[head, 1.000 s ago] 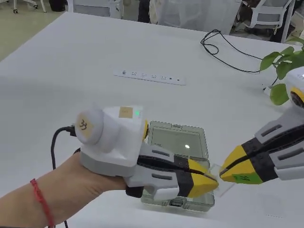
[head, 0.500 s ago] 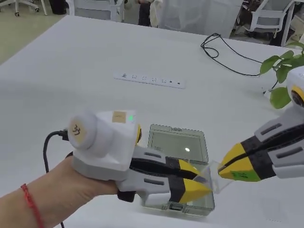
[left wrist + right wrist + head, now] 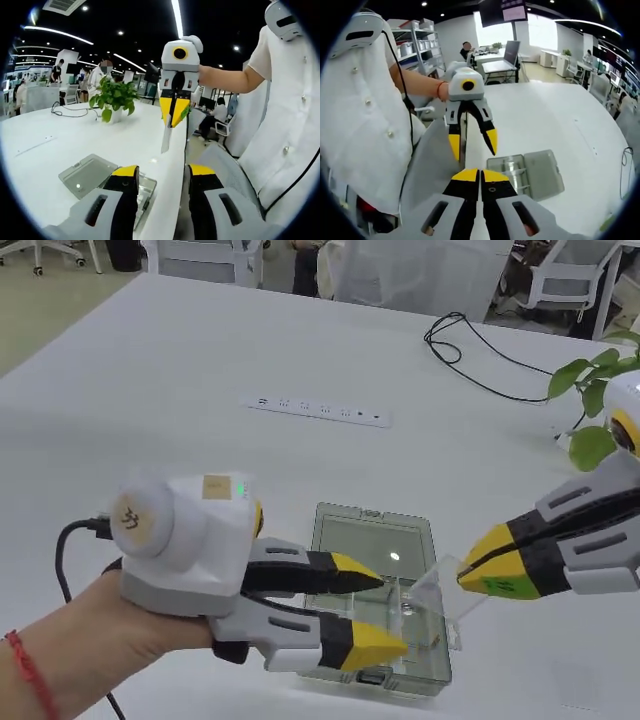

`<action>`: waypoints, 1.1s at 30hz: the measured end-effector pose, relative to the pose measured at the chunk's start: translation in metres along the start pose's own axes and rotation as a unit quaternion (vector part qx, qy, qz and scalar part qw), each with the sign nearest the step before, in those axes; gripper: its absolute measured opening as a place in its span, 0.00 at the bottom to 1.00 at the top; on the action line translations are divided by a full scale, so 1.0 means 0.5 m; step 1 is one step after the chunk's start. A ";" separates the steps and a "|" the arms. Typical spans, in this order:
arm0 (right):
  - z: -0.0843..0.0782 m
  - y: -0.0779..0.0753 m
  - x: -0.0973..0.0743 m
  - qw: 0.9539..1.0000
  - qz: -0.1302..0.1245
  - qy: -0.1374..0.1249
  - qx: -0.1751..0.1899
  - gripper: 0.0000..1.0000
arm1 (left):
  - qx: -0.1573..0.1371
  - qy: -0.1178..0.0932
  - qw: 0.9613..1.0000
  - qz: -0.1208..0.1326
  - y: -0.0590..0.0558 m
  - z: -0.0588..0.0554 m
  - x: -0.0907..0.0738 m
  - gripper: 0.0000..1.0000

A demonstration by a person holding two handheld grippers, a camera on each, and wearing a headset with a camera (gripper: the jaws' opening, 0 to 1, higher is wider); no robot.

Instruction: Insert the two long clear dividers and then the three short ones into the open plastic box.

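Observation:
The open clear plastic box (image 3: pixel 415 665) lies on the white table with its lid (image 3: pixel 375 540) folded back flat behind it. My right gripper (image 3: pixel 467 578) comes in from the right and is shut on a clear divider (image 3: pixel 440 592), which hangs tilted just above the box's right side. My left gripper (image 3: pixel 385 615) stands open over the box's left half, its fingertips apart and holding nothing. In the left gripper view the right gripper (image 3: pixel 174 111) points down with the divider (image 3: pixel 165 137) hanging from its tips, above the box (image 3: pixel 95 175). The right gripper view faces the open left gripper (image 3: pixel 472 141) and the box (image 3: pixel 530 172).
A white power strip (image 3: pixel 318 407) lies on the table behind the box. A black cable (image 3: pixel 480 340) loops at the back right, and a green potted plant (image 3: pixel 590 390) stands at the right edge. Office chairs stand beyond the table's far end.
My left gripper has opened and drawn back to the left, away from the divider. The right gripper keeps hold of the divider and has lifted it slightly.

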State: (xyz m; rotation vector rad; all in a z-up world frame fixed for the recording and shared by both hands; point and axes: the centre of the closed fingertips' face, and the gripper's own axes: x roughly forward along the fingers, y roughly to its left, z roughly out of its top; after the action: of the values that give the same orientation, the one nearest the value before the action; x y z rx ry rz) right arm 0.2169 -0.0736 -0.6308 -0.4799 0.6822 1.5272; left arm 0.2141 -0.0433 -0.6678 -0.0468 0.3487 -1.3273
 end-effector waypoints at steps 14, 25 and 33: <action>-0.020 -0.058 0.030 1.000 -0.020 0.014 -0.001 0.03 | 0.020 0.035 0.998 0.046 0.050 -0.047 -0.041 0.77; -0.060 -0.100 0.088 0.999 -0.024 0.023 -0.006 0.03 | 0.021 0.055 0.996 0.061 0.072 -0.080 -0.062 0.97; -0.097 -0.122 0.137 0.999 -0.032 0.025 -0.002 0.03 | 0.022 0.077 0.995 0.065 0.080 -0.113 -0.069 1.00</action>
State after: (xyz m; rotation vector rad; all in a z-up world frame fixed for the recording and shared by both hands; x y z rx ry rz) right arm 0.2671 -0.0563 -0.7203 -0.5399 0.6954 1.4601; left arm 0.2294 0.0089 -0.7227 0.1131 0.4452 -1.2121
